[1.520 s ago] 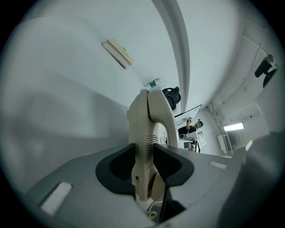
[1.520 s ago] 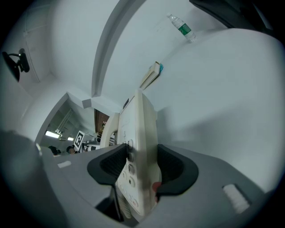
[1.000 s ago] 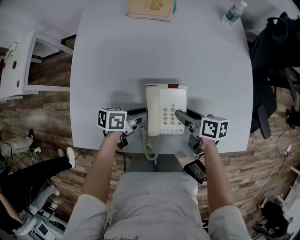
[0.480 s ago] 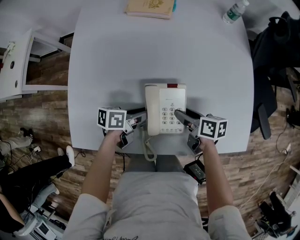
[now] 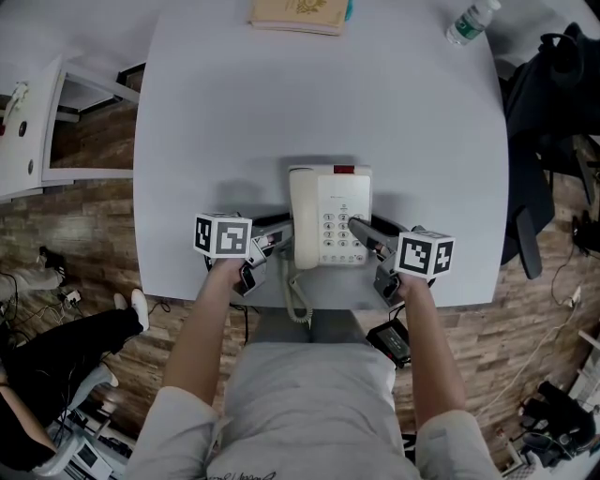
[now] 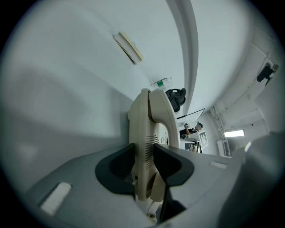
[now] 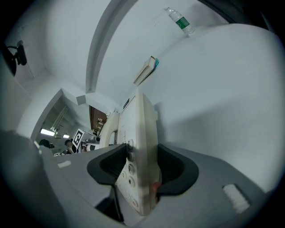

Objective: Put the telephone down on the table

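The cream telephone (image 5: pixel 330 216) with its handset on the left and keypad on the right lies flat at the near edge of the white table (image 5: pixel 281 112). My left gripper (image 5: pixel 281 236) is shut on its handset side, and in the left gripper view the pads press the telephone (image 6: pixel 149 129) from both sides. My right gripper (image 5: pixel 367 240) is shut on the keypad side; the right gripper view shows the telephone (image 7: pixel 140 133) wedged between both pads. The coiled cord (image 5: pixel 298 298) hangs off the table's front edge. Whether the base rests on the tabletop I cannot tell.
A tan book (image 5: pixel 298 14) lies at the table's far edge and a plastic water bottle (image 5: pixel 466 25) at the far right corner. A dark chair with clothing (image 5: pixel 544 141) stands right of the table, a white cabinet (image 5: pixel 28 122) to the left.
Almost nothing: the telephone and both grippers have drifted a hair to the left, and both grips are unchanged.
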### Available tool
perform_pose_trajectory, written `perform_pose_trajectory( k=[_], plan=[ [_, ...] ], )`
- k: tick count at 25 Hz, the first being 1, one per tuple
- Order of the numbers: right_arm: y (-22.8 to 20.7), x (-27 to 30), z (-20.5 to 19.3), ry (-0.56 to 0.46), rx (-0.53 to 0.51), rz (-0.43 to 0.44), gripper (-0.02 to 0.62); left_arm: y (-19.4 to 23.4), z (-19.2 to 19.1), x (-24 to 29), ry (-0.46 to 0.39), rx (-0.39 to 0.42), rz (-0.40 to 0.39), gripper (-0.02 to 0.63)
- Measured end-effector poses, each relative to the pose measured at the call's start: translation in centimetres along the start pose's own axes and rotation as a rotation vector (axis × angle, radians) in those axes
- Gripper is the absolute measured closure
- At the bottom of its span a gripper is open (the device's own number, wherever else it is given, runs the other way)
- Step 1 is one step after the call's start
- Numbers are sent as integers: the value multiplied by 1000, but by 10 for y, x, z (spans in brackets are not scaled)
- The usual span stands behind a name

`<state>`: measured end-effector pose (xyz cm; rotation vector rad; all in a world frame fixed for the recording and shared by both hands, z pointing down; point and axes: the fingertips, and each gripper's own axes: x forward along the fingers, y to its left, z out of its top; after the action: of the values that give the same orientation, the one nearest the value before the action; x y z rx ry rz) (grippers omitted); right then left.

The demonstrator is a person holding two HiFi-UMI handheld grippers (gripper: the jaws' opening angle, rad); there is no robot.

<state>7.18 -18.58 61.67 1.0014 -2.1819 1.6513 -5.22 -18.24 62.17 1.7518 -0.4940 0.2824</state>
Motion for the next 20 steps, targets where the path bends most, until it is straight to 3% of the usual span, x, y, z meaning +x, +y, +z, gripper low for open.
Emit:
perform_pose_trajectory(
  k=[20],
  plan=[
    [-9, 4, -1, 14, 0, -11, 367, 2, 2, 1, -3, 18, 30, 459]
  ],
)
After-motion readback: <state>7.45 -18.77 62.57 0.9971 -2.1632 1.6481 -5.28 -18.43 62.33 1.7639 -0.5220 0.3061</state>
